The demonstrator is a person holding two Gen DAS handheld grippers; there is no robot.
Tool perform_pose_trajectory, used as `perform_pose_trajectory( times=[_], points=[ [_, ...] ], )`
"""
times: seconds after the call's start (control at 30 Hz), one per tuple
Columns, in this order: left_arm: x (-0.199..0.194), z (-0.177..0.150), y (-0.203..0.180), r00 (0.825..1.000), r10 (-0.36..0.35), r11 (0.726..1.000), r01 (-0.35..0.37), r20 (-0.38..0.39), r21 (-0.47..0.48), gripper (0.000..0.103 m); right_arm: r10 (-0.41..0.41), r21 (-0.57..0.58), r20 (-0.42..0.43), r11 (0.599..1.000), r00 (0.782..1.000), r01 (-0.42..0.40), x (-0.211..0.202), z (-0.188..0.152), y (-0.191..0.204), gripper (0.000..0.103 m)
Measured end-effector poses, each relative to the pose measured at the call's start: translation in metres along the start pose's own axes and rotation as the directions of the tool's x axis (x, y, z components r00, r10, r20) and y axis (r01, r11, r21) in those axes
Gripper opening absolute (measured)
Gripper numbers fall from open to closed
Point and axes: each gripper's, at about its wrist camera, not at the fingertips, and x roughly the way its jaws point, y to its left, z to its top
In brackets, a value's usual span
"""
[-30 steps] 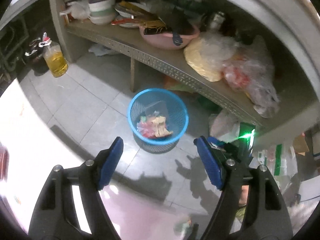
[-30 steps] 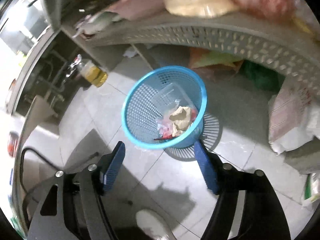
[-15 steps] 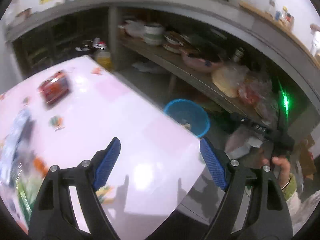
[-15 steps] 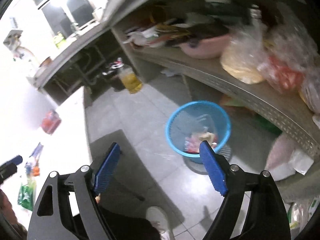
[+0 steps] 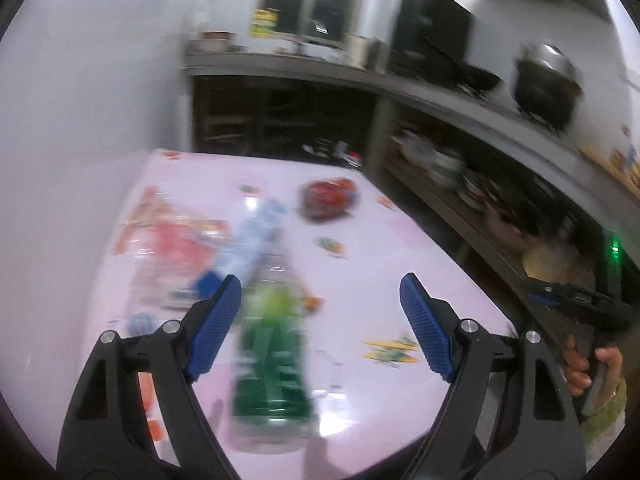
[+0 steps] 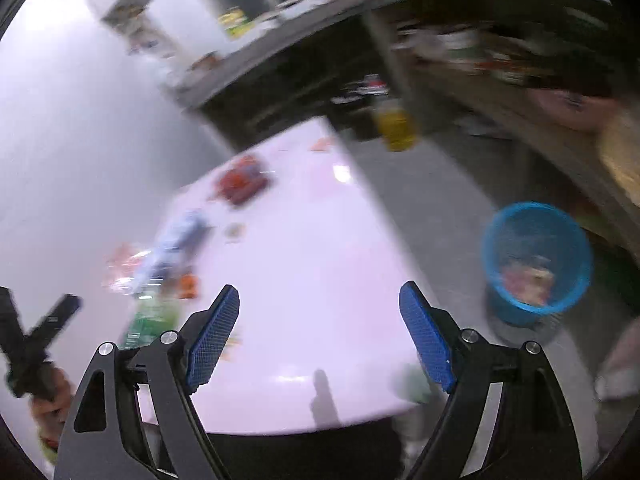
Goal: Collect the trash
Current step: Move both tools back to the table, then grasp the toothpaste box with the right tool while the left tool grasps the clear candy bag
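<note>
Pale wall [image 5: 88, 92], dark window [image 5: 308, 4], grey counter [image 5: 460, 96] with cluttered shelves, grey floor [image 6: 432, 192]

The left gripper [image 5: 320, 308] has black arms and blue bumpy pads. Under it, the smooth pink tabletop [image 5: 384, 248] has small orange and green pictures. Just ahead of it lies a clear plastic bottle with a green label [image 5: 272, 360]. Farther ahead sit a pale blue-and-white wrapper [image 5: 256, 236] and a dark red round pack [image 5: 328, 198]. To the right of the right gripper [image 6: 320, 312] stands a bright blue mesh plastic bin [image 6: 536, 256] with pink and tan trash inside.
</note>
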Motion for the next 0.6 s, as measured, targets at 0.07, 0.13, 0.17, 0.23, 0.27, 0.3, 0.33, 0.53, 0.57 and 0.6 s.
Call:
perform_pose_trajectory(
  times=[0.07, 0.13, 0.17, 0.23, 0.27, 0.3, 0.33, 0.53, 0.57, 0.6],
  points=[
    [-0.005, 0.001, 0.025, 0.998, 0.054, 0.997, -0.053, 0.015, -0.05, 0.077, 0.088, -0.008, -0.039, 0.996, 0.995, -0.089, 0.015, 0.012, 0.026, 0.08],
    [-0.004, 0.001, 0.041, 0.991, 0.134, 0.989, -0.132, 0.016, -0.071, 0.077, 0.177, -0.005, -0.092, 0.984, 0.98, -0.178, 0.037, 0.029, 0.055, 0.08],
    [-0.001, 0.001, 0.051, 0.983, 0.186, 0.98, -0.185, 0.006, -0.079, 0.077, 0.215, -0.008, -0.117, 0.976, 0.97, -0.217, 0.048, 0.035, 0.069, 0.08],
    [0.006, 0.001, 0.069, 0.964, 0.265, 0.959, -0.264, -0.01, -0.104, 0.077, 0.28, 0.009, -0.197, 0.959, 0.94, -0.283, 0.08, 0.05, 0.099, 0.08],
    [0.011, 0.001, 0.075, 0.962, 0.274, 0.954, -0.273, -0.01, -0.121, 0.077, 0.305, 0.02, -0.232, 0.951, 0.924, -0.309, 0.096, 0.056, 0.112, 0.08],
    [0.014, -0.001, 0.084, 0.96, 0.281, 0.95, -0.28, -0.012, -0.141, 0.077, 0.331, 0.029, -0.267, 0.942, 0.905, -0.336, 0.111, 0.059, 0.126, 0.08],
    [0.02, -0.001, 0.091, 0.959, 0.282, 0.945, -0.281, -0.017, -0.165, 0.077, 0.349, 0.051, -0.304, 0.935, 0.886, -0.351, 0.132, 0.063, 0.139, 0.08],
    [0.054, -0.003, 0.116, 0.965, 0.259, 0.933, -0.261, -0.041, -0.246, 0.07, 0.341, 0.157, -0.459, 0.94, 0.82, -0.303, 0.237, 0.072, 0.17, 0.08],
    [0.06, -0.002, 0.12, 0.966, 0.253, 0.931, -0.257, -0.047, -0.258, 0.068, 0.323, 0.165, -0.471, 0.946, 0.821, -0.278, 0.25, 0.072, 0.172, 0.08],
    [0.064, -0.001, 0.124, 0.967, 0.249, 0.929, -0.252, -0.046, -0.27, 0.067, 0.313, 0.163, -0.485, 0.95, 0.816, -0.267, 0.263, 0.072, 0.176, 0.08]
  ],
)
